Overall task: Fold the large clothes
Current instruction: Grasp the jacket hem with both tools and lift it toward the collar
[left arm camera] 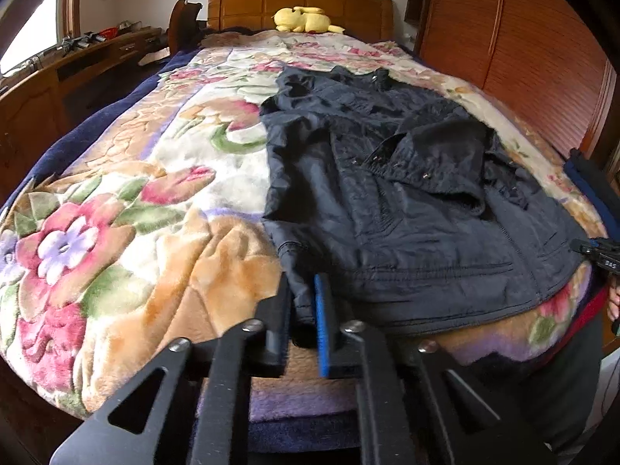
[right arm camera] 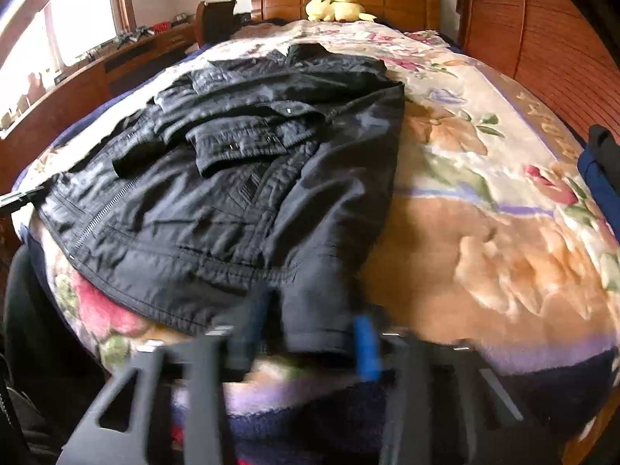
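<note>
Pinching quilted black jacket point(left arm camera: 407, 201) hem: left claw point(left arm camera: 304, 310) clamped; right claw point(right arm camera: 306, 329) astride cuff, grip unclear; fuzzy floral blanket point(left arm camera: 135, 201).

Each black hand-held gripper point(left arm camera: 304, 306) point(right arm camera: 310, 333) has silver screws and one blue pad.

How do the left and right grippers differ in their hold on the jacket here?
The left gripper is pinched nearly shut on a thin fold at one hem corner; the right gripper stands wider, around a bulkier sleeve cuff. The left view is sharp, the right view blurred. Both grip the dark jacket at its near edge.
</note>
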The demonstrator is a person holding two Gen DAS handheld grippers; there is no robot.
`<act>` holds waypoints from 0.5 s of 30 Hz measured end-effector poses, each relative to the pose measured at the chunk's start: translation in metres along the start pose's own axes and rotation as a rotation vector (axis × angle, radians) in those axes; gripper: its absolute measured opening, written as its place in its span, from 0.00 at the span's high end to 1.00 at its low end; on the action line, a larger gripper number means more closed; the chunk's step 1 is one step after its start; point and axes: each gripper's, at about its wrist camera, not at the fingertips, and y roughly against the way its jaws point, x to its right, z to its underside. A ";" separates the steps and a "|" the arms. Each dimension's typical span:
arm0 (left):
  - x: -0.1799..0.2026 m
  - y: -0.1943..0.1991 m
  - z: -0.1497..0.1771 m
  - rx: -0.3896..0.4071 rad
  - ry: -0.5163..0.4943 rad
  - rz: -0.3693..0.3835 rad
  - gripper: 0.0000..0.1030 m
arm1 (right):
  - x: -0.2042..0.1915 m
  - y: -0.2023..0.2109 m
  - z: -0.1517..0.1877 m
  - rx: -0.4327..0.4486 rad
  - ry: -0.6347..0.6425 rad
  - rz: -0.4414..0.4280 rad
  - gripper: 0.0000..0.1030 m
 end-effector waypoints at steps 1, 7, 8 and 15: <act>0.002 0.004 -0.002 0.014 -0.003 -0.001 0.92 | 0.002 0.003 -0.001 0.010 -0.002 -0.005 0.81; 0.013 0.053 -0.025 0.161 -0.024 0.015 0.93 | -0.004 0.052 -0.016 0.144 0.040 0.034 0.92; 0.016 0.060 -0.030 0.179 -0.033 0.016 0.93 | -0.006 0.060 -0.017 0.167 0.047 0.048 0.94; 0.032 0.112 -0.052 0.292 -0.076 0.028 0.94 | -0.009 0.116 -0.024 0.269 0.079 0.078 0.96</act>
